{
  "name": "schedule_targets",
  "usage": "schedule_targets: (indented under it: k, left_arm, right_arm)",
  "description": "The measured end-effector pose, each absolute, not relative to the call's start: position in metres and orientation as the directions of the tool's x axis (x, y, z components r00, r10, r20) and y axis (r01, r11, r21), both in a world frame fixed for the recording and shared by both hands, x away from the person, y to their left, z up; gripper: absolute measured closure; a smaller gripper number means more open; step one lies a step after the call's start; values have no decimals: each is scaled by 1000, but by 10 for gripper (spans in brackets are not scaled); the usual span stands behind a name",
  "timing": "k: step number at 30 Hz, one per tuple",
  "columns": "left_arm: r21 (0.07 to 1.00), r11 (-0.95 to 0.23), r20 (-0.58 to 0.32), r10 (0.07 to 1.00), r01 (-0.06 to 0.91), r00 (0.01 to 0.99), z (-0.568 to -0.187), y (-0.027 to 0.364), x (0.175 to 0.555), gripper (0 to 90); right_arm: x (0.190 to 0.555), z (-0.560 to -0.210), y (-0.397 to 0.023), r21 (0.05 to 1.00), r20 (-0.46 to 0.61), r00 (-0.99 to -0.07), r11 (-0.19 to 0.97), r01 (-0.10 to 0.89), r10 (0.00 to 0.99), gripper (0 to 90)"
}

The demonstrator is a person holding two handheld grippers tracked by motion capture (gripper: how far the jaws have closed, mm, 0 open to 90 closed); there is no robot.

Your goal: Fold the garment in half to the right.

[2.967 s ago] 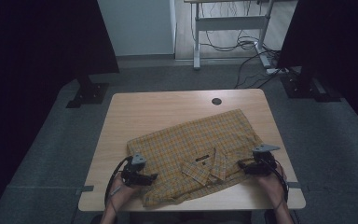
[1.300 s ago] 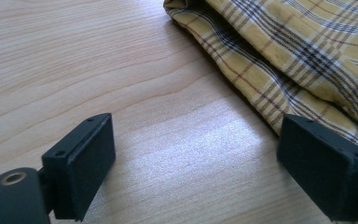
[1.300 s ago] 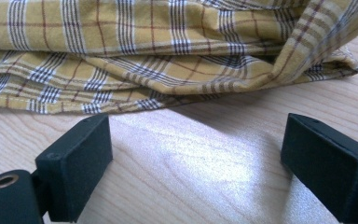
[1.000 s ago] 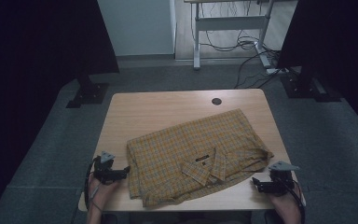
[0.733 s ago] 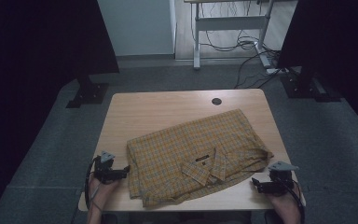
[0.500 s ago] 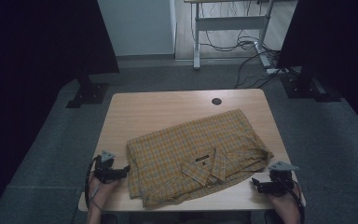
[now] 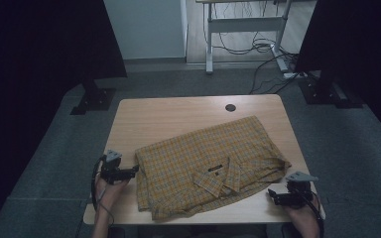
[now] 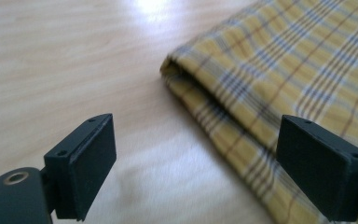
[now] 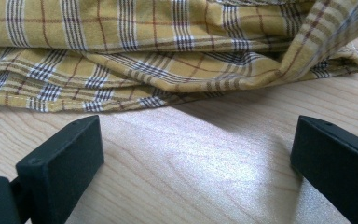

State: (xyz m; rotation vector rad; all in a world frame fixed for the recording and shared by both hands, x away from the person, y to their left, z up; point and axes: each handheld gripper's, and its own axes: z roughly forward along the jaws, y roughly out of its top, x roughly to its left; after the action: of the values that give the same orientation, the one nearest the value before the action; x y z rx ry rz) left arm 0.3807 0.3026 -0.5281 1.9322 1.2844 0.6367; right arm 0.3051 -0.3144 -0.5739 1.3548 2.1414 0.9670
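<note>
Both grippers, left gripper (image 7: 133, 170) and right gripper (image 7: 273, 195), still wide apart, unmoved beside shirt (image 7: 211, 163)

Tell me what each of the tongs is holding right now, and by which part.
Nothing. Both the left tongs and the right tongs are open beside the plaid shirt, not gripping it.

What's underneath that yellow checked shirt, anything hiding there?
The shirt lies folded on the wooden table. At its edges, more layers of its own fabric rest on bare wood. Whatever might sit beneath its middle is covered, so I cannot tell.
</note>
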Motion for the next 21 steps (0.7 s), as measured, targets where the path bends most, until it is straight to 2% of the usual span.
schedule_targets:
  k: [9,21]
  left_arm:
    - [792,-261,31,920,552,391,-523,290,406,122]
    - [776,-240,30,938,583,345,-538,285,441,124]
  right_arm:
    - [305,-574,-314,745,11,-433,281,604,901,19]
    - [305,-574,-314,746,12,-433,281,604,901,19]
